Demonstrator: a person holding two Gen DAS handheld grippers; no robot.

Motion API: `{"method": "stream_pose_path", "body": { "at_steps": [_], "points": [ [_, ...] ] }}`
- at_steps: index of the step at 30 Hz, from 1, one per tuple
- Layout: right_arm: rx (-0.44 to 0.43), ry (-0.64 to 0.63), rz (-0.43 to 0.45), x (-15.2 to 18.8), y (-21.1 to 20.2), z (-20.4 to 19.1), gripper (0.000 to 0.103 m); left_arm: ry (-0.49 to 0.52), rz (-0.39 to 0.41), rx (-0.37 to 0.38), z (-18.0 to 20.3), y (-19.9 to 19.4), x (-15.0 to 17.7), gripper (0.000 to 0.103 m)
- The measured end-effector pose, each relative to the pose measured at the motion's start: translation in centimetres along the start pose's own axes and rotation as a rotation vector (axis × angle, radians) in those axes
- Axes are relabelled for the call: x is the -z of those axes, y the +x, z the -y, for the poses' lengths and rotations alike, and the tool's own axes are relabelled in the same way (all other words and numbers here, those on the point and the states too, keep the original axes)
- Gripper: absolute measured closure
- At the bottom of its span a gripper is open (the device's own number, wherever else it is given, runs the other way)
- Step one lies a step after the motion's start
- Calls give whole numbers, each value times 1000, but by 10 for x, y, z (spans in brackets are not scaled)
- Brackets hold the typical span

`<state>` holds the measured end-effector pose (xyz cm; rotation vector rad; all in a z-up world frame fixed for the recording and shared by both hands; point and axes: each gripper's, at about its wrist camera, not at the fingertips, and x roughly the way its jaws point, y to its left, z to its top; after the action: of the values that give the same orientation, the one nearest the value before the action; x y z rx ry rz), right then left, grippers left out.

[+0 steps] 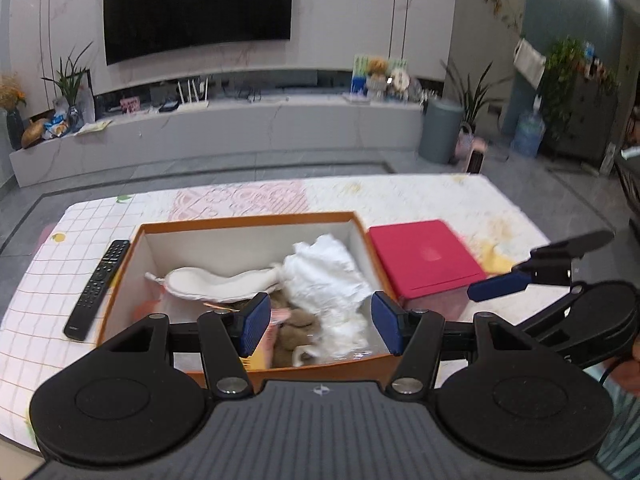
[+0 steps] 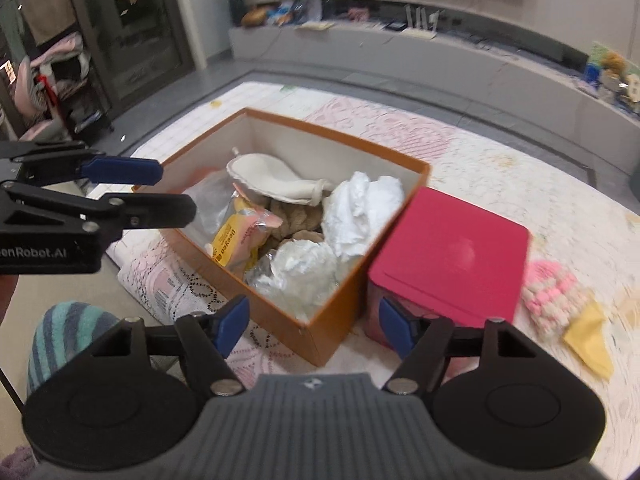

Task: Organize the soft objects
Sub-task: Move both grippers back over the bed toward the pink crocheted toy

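Scene: a table under a quilted patterned cloth in a living room, seen from two handheld grippers pointing down at it.

Left gripper: jaws wide apart, nothing between the blue pads; it hangs over the near edge of the box, so the contents lie just ahead of and below its fingers.

Right gripper: also spread wide and empty; it sits above the near corner of the box, with the red lid just ahead on its right.

Orange box: open-topped, white inside, serving as the collecting place for the soft things.

Contents: a cream fabric piece lies toward the far side; crumpled white cloth is heaped against the wall nearest the lid; a brown plush item, a yellow packet and clear crinkled plastic fill the near end.

Red lid: flat, touching the box's side, probably set aside so the box can be filled.

Still outside: a pink-and-white knitted piece and a yellow cloth, to the right of the right gripper, beyond the lid.

Remote control: left of the left gripper, beside the box; hard, so likely not part of the job.

Judgement: most items seem packed; the two by the lid look next.
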<state>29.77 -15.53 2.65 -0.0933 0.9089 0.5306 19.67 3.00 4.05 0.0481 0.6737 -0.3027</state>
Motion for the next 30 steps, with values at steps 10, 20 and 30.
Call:
{"method": "stream_pose_path", "body": {
  "at_steps": [10,20,30],
  "points": [
    [139,134,108,68,-39,27,23,16,69,78,62,2,22,35],
    [266,373,125,137,-60,80,21,61,-49,167,129,44,33,35],
    [314,497,176,152,-76,146,17,177,-140,219,189,86,4,35]
  ]
}}
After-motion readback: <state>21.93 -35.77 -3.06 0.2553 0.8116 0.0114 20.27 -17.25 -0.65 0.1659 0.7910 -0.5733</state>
